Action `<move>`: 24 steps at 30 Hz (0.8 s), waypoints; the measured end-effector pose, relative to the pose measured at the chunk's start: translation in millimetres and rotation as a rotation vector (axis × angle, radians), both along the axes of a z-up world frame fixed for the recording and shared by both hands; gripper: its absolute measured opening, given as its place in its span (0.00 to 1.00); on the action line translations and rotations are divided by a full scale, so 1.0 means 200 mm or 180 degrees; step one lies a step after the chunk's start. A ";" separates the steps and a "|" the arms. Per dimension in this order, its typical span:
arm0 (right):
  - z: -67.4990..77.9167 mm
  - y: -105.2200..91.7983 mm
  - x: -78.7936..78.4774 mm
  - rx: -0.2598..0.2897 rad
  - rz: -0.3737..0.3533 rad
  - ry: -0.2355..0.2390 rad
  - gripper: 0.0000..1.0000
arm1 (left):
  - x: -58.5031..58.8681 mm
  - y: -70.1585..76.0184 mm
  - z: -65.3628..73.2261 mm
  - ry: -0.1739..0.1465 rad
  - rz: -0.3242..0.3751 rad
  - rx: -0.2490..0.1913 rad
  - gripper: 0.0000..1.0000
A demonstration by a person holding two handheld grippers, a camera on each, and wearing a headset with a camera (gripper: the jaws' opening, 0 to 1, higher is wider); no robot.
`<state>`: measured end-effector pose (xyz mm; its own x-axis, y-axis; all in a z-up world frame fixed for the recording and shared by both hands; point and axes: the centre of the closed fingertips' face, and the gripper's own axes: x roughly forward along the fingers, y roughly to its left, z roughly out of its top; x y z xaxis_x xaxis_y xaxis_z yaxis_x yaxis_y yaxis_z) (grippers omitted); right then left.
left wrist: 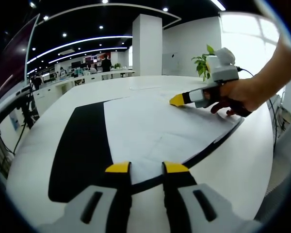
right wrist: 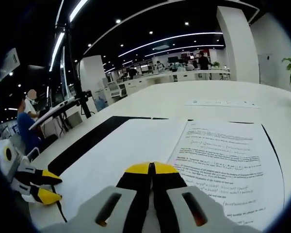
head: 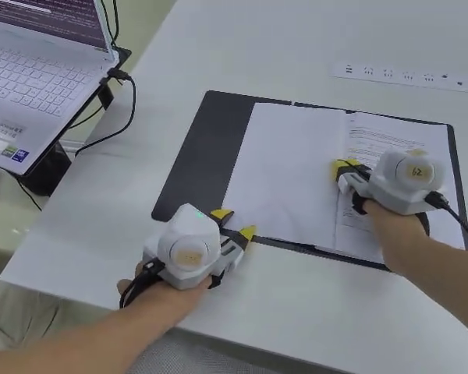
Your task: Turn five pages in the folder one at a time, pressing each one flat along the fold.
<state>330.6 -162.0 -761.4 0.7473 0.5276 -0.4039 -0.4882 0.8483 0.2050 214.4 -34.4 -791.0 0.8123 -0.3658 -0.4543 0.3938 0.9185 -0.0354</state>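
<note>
left gripper (head: 235, 223) hanging back with jaws slightly apart, right gripper (head: 345, 171) reaching further forward, jaws squeezing tight together

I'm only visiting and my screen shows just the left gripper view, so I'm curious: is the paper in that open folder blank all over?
Observer: No. The left-hand page is blank, but the right-hand page is covered in printed text.
Visitor: And the other gripper over there, is it open like mine?
Observer: No, the right gripper has its jaws closed together, with the tips at the fold between the pages.
Visitor: Is anything else on the table?
Observer: Yes, an open laptop with a white keyboard sits to the left of the folder, with a black cable plugged into its side.
</note>
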 end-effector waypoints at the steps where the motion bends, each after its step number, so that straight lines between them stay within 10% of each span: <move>1: 0.00 0.00 -0.02 -0.0006 0.0021 -0.0003 0.00 | 0.00 0.00 0.00 0.0002 0.0001 0.0000 0.24; 24: -0.08 -0.01 -0.28 -0.0063 0.0198 0.0144 0.00 | -0.01 0.00 0.00 0.0019 -0.0030 0.0049 0.24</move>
<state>273.8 -164.1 -776.7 0.6940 0.5641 -0.4473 -0.5307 0.8207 0.2116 212.8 -33.7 -790.0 0.8061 -0.3664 -0.4647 0.4023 0.9152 -0.0237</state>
